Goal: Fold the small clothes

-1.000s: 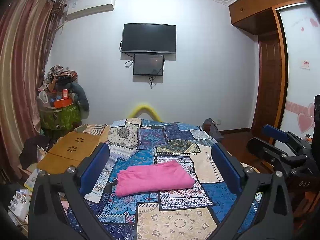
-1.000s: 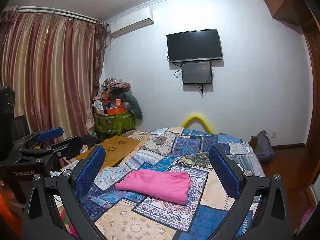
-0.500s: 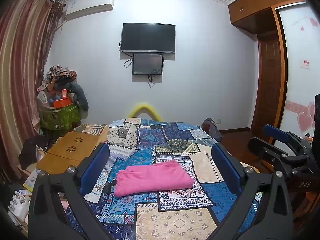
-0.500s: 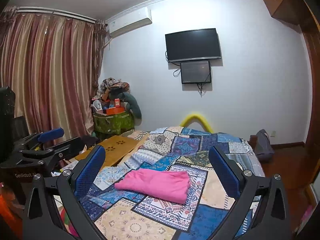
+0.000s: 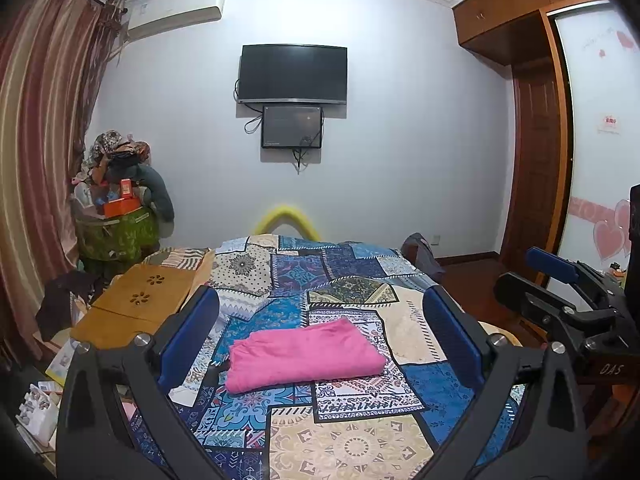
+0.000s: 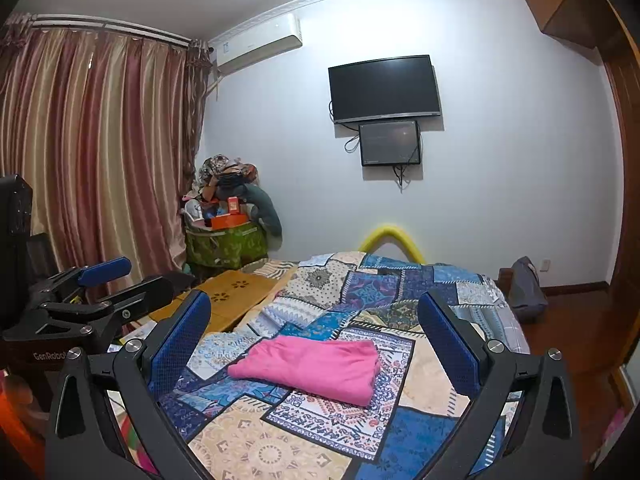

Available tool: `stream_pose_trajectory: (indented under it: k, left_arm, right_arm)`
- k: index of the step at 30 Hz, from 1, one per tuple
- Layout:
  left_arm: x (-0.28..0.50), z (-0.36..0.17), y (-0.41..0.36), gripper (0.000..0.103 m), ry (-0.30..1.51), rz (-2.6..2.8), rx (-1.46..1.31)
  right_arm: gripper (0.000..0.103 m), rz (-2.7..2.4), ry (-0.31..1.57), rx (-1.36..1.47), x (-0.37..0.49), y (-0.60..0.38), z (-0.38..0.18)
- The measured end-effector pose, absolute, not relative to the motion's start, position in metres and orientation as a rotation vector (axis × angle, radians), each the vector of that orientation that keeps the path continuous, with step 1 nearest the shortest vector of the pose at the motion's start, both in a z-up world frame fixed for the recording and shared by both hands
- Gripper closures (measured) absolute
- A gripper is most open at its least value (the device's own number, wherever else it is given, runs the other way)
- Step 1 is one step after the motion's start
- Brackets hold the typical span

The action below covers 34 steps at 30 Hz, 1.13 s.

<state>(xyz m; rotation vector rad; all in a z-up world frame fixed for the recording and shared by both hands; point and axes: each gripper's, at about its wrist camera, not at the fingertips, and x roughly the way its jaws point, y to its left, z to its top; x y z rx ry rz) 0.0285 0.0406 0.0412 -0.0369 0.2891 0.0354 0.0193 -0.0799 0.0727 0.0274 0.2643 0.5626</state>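
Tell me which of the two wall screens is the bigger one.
The upper screen; the smaller screen hangs directly below it.

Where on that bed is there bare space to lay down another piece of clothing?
Open quilt lies on the near side of the folded pink garment, and more beyond it toward the yellow arch. The left bed edge is crowded by the wooden tray table and floor clutter.

Bare patchwork bedspread (image 5: 344, 444) lies on all sides of the folded pink garment (image 5: 304, 354). Wooden board (image 5: 144, 300) flanks the bed's left edge; clutter pile (image 6: 228, 216) stands far back-left.
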Motion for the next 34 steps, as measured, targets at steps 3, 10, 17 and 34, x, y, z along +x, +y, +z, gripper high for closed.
stream_pose_trajectory:
  k: [3, 10, 17, 34]
  left_arm:
    - [0.029, 0.041, 0.042, 0.0, 0.289, 0.032, -0.04]
    - [0.032, 0.042, 0.044, 0.0, 0.3, 0.003, -0.05]
    - [0.035, 0.04, 0.043, 0.0, 0.316, -0.01, -0.048]
    - [0.044, 0.036, 0.046, 0.0, 0.328, -0.014, -0.068]
  right_arm:
    - [0.0, 0.561, 0.268, 0.029, 0.019, -0.08, 0.071]
    - [0.0, 0.557, 0.268, 0.031, 0.02, -0.08, 0.071]
    - [0.0, 0.549, 0.272, 0.035, 0.021, -0.081, 0.07]
    - [0.0, 0.538, 0.293, 0.042, 0.029, -0.083, 0.066]
